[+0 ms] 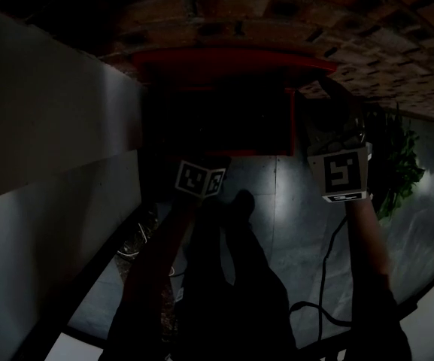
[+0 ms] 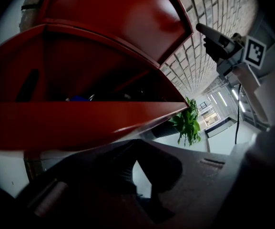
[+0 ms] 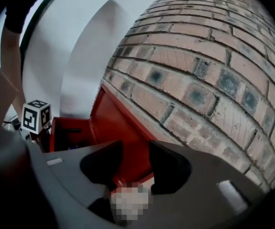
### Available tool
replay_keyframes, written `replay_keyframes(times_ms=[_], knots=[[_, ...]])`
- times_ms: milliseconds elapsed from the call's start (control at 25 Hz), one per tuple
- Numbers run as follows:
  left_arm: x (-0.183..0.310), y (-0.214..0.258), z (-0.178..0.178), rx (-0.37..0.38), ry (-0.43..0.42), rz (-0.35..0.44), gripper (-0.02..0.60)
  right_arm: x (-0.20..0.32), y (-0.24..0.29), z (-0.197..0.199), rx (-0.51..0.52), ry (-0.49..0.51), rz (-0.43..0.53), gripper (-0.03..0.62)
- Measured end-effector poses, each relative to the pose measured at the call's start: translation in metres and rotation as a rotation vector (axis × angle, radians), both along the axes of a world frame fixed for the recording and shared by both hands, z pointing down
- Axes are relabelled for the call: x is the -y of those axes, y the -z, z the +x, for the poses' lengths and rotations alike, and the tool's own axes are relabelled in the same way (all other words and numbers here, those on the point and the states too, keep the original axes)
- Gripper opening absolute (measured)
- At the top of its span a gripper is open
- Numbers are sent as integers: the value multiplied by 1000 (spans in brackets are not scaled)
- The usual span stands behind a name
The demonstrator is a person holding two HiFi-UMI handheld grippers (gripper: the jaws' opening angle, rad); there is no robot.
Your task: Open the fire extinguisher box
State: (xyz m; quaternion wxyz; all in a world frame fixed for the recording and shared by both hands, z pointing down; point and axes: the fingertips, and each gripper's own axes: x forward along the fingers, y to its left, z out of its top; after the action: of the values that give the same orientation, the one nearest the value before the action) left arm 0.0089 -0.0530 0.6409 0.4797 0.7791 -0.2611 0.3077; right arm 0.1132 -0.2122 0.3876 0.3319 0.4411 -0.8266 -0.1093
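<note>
The red fire extinguisher box stands against a brick wall, its lid swung up and its dark inside showing. My right gripper reaches up to the lid's right end. In the right gripper view its jaws stand apart, with the red lid showing in the gap and no pad pressing on it. The left gripper is low in front of the box. In its own view the fingers meet at the tips, empty, just under the box's front wall.
The brick wall rises behind the box. Grey-white panels run along the left. A potted plant stands to the right. A black cable trails over the floor by the person's dark legs.
</note>
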Motion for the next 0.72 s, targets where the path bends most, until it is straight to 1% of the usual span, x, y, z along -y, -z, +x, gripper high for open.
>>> replay_keyframes(times_ms=[80, 120, 160, 280, 360, 440, 560, 640, 720], knots=[[1, 0, 2, 0, -1, 5, -2, -6, 0, -3, -14, 18, -27, 169], [0, 0, 3, -3, -3, 6, -2, -9, -1, -3, -8, 18, -34, 141], [-1, -1, 4, -5, -6, 7, -2, -10, -1, -2, 14, 12, -35, 105], [1, 2, 8, -11, -17, 15, -2, -11, 0, 1, 82, -8, -49, 57], [2, 3, 10, -11, -13, 20, -2, -12, 1, 0, 130, -7, -77, 2], [-3, 1, 10, -11, -13, 16, -2, -17, 1, 0, 196, -10, -125, 2], [-6, 0, 11, -5, -40, 25, -2, -24, -2, 3, 330, -37, -218, 2], [2, -3, 9, 24, -43, 50, -2, -23, -8, 3, 431, -47, -290, 2], [1, -2, 6, 49, -40, 53, -2, -37, -21, 4, 529, -67, -377, 2]])
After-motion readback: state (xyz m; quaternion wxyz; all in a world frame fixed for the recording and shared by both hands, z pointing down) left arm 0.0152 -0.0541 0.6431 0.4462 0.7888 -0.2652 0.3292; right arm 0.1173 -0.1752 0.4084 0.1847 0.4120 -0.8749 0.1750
